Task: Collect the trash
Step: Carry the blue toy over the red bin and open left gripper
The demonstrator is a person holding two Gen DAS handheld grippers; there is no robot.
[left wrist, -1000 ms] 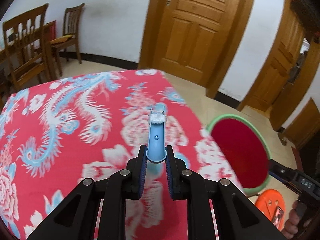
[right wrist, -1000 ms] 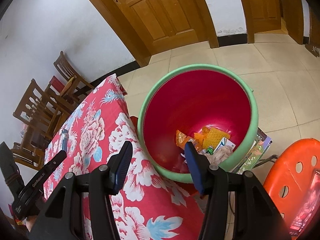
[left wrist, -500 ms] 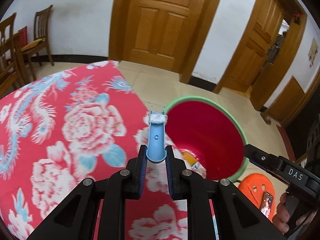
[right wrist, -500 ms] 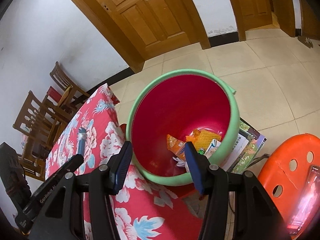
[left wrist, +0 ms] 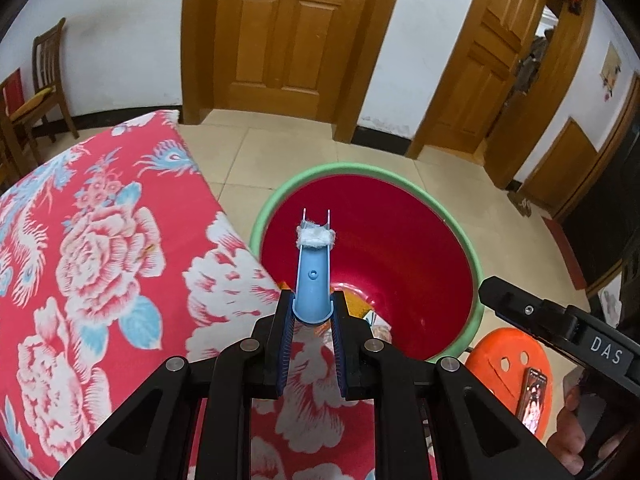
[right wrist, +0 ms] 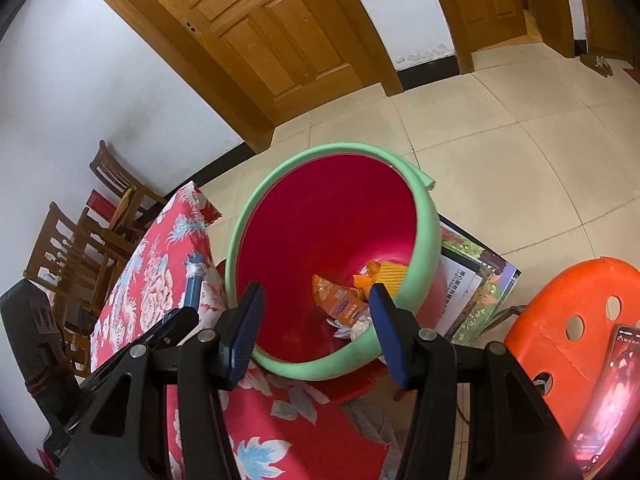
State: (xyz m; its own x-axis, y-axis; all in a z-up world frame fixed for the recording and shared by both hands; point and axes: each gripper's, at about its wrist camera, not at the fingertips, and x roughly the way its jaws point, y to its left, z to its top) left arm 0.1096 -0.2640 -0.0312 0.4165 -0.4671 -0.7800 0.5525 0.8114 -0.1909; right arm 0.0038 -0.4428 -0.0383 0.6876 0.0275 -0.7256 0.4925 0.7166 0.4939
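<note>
The blue plastic piece (left wrist: pixel 313 280), white fluff stuck across its far end, is clamped by its near end in the left gripper (left wrist: pixel 312 322), jaws pinched narrow on it. It juts straight ahead, and its tip hangs over the red bucket (left wrist: pixel 440 248) with the green rim, so the grip looks set for a drop: let go and it should fall inside. Beneath and to the left of that gripper lies the red floral tabletop (left wrist: pixel 100 260), its edge just beside the bucket's rim, so little room on that side. The right gripper (right wrist: pixel 316 326) hovers half open, nothing between its jaws, aimed into the same bucket, where orange snack wrappers (right wrist: pixel 340 304) already lie ahead of it. To its right stands an orange stool (right wrist: pixel 572 320) carrying a phone (right wrist: pixel 612 392); open tiled floor (right wrist: pixel 500 160) lies beyond.
</note>
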